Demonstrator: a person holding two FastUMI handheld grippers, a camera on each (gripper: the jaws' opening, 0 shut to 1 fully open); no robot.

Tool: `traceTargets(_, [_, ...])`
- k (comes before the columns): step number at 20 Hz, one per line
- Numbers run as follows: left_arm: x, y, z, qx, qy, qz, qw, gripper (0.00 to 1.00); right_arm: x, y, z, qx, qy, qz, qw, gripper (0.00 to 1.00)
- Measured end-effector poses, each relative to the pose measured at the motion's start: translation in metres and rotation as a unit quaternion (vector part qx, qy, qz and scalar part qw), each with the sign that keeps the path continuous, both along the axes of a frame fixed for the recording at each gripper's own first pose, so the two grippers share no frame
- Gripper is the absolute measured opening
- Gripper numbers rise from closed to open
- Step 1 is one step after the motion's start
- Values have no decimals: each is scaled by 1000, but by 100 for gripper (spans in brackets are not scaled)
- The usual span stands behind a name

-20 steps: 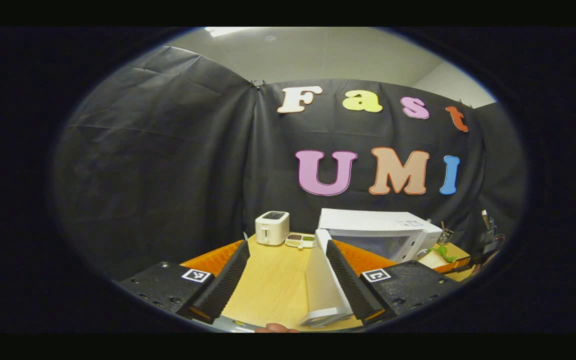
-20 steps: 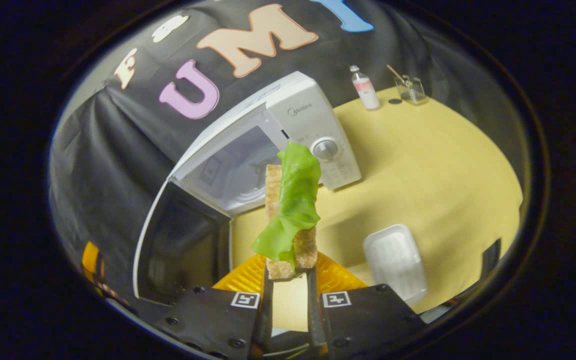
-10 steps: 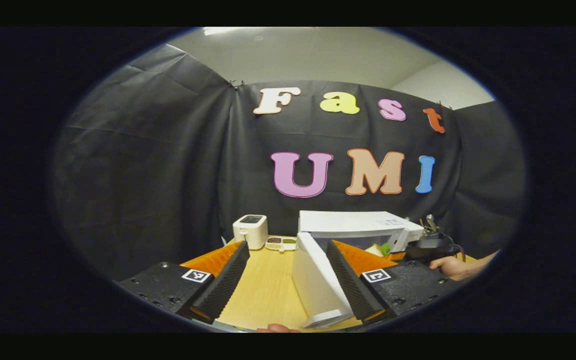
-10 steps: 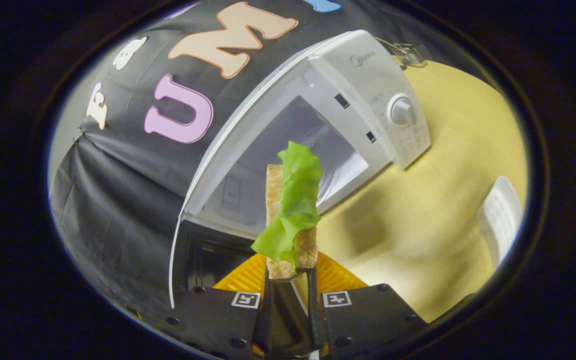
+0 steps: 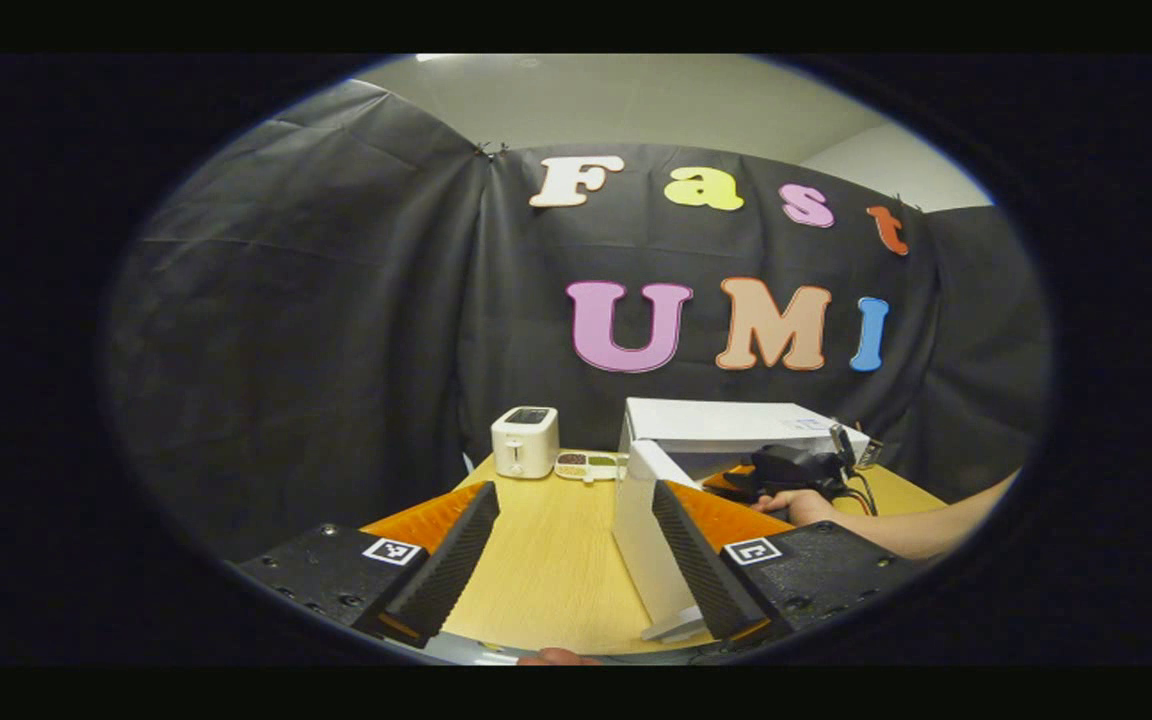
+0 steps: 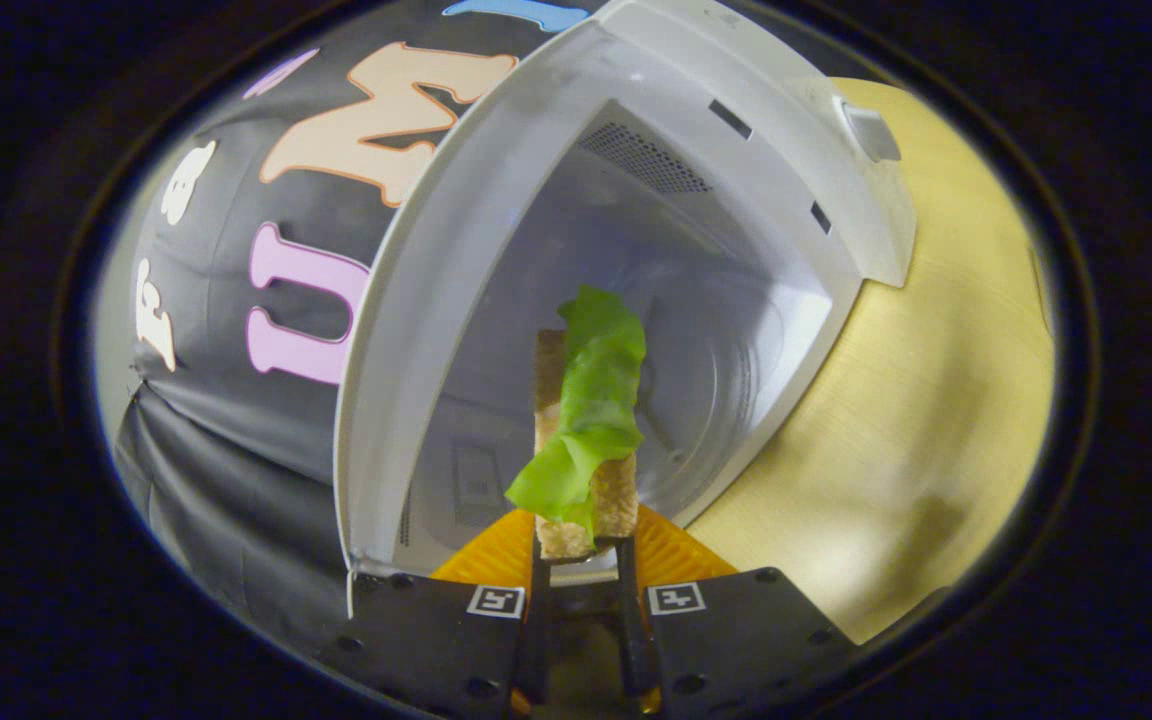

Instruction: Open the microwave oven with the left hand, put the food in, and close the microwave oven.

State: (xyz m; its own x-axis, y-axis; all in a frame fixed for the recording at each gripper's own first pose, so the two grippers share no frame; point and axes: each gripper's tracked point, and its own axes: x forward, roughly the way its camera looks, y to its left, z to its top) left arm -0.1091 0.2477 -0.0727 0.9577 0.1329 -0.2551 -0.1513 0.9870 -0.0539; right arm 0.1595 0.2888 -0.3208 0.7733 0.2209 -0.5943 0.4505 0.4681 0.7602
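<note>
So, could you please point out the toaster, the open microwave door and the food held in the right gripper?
toaster (image 5: 525, 442): left gripper view, on its front face.
microwave door (image 5: 648, 540): left gripper view, on the door's white panel.
food (image 6: 591, 400): right gripper view, on the green leaf over the bread.

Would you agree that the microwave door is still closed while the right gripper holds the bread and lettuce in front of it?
Not quite: the microwave door is open, as the right gripper view shows its bare inside. The rest holds: the right gripper is shut on the bread and lettuce in front of it.
</note>
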Motion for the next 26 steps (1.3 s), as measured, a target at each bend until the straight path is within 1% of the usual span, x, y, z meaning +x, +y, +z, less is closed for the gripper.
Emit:
traceTargets(1, [-1, 0, -4, -4, 6, 0, 1000, 94, 5, -1, -6, -1, 3, -8, 1000, 30])
traceTargets(3, [-3, 2, -11, -8, 18, 2, 1000, 94, 12, -4, -16, -3, 10, -24, 1000, 30])
traceTargets(4, [-3, 2, -14, -10, 22, 3, 1000, 92, 16, -5, -21, -3, 15, -30, 999, 30])
traceTargets(5, [-2, 2, -13, -12, 19, 6, 1000, 92, 20, -6, -24, -1, 16, -36, 999, 30])
traceTargets(6, [-1, 2, -11, -14, 18, 7, 1000, 97, 24, -7, -25, 0, 15, -41, 999, 30])
traceTargets(7, [2, 1, -11, -15, 17, 8, 1000, 92, 28, -8, -27, 2, 15, -45, 999, 30])
traceTargets(11, [9, -2, -11, -14, 17, 3, 1000, 92, 40, -8, -32, 14, 20, -60, 998, 30])
traceTargets(12, [10, -2, -12, -11, 19, 2, 1000, 94, 43, -9, -32, 16, 20, -64, 998, 30])
traceTargets(14, [11, 0, -10, -7, 17, 3, 1000, 95, 46, -13, -32, 17, 20, -71, 997, 30])
traceTargets(15, [12, 1, -10, -8, 17, 2, 1000, 95, 46, -15, -34, 11, 24, -75, 997, 27])
traceTargets(16, [11, 1, -13, -7, 20, 4, 1000, 92, 44, -19, -39, -3, 35, -80, 996, 32])
traceTargets(17, [11, 3, -13, -7, 20, 6, 1000, 92, 44, -24, -42, -13, 40, -80, 996, 31])
traceTargets(18, [10, 5, -14, -10, 20, 9, 1000, 94, 41, -27, -44, -21, 47, -80, 995, 45])
traceTargets(19, [10, 6, -15, -13, 21, 11, 1000, 92, 40, -28, -43, -21, 49, -78, 996, 55])
traceTargets(20, [9, 6, -17, -15, 23, 12, 1000, 92, 38, -28, -43, -20, 54, -76, 996, 77])
traceTargets(21, [8, 7, -18, -16, 25, 14, 999, 92, 37, -30, -43, -21, 60, -74, 995, 77])
traceTargets(22, [8, 7, -19, -18, 25, 14, 999, 94, 35, -30, -40, -24, 65, -70, 995, 77])
traceTargets(23, [9, 7, -19, -17, 25, 15, 999, 94, 33, -31, -37, -26, 66, -67, 995, 88])
traceTargets(25, [7, 7, -19, -14, 25, 14, 999, 94, 28, -30, -36, -28, 71, -60, 995, 88])
traceTargets(26, [6, 7, -18, -14, 25, 13, 1000, 92, 26, -28, -36, -24, 74, -53, 996, 89])
